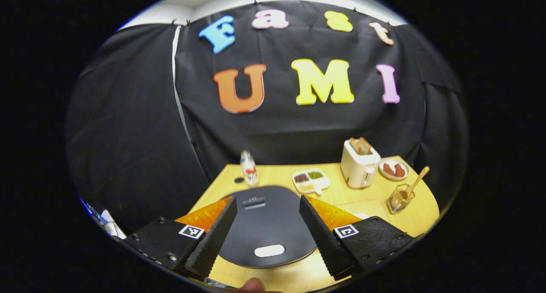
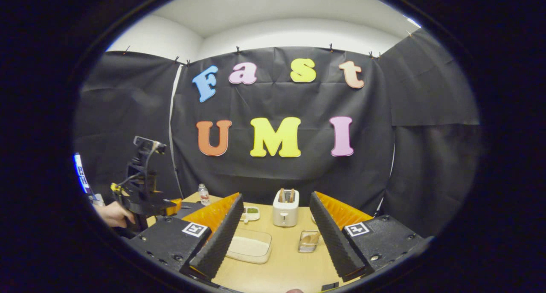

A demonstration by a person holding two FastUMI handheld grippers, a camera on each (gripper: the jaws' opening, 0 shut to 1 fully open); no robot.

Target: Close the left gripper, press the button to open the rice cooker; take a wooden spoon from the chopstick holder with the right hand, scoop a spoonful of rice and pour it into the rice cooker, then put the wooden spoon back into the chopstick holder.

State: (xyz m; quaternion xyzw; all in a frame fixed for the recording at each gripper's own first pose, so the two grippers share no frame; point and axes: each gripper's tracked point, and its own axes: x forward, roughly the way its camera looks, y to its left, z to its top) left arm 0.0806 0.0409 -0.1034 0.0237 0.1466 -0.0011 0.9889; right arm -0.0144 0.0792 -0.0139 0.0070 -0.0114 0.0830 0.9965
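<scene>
The dark rice cooker (image 1: 264, 224) sits shut directly below my left gripper (image 1: 268, 199), which is open, one finger on each side of the lid. Its pale oval button (image 1: 269, 250) lies near the lid's front edge. A wooden spoon (image 1: 419, 177) stands in the clear chopstick holder (image 1: 399, 198) at the right. In the right gripper view my right gripper (image 2: 276, 197) is open and holds nothing, hovering above the table. A clear box of white rice (image 2: 249, 246) lies by its left finger, and the chopstick holder (image 2: 308, 241) by its right finger.
On the wooden table (image 1: 341, 199) stand a cream toaster (image 1: 359, 163), a plate of sausages (image 1: 393, 169), a divided dish (image 1: 311, 181) and a small bottle (image 1: 248, 168). In the right gripper view a hand (image 2: 113, 214) holds the left gripper (image 2: 168, 207) at far left, with the toaster (image 2: 285, 213) ahead.
</scene>
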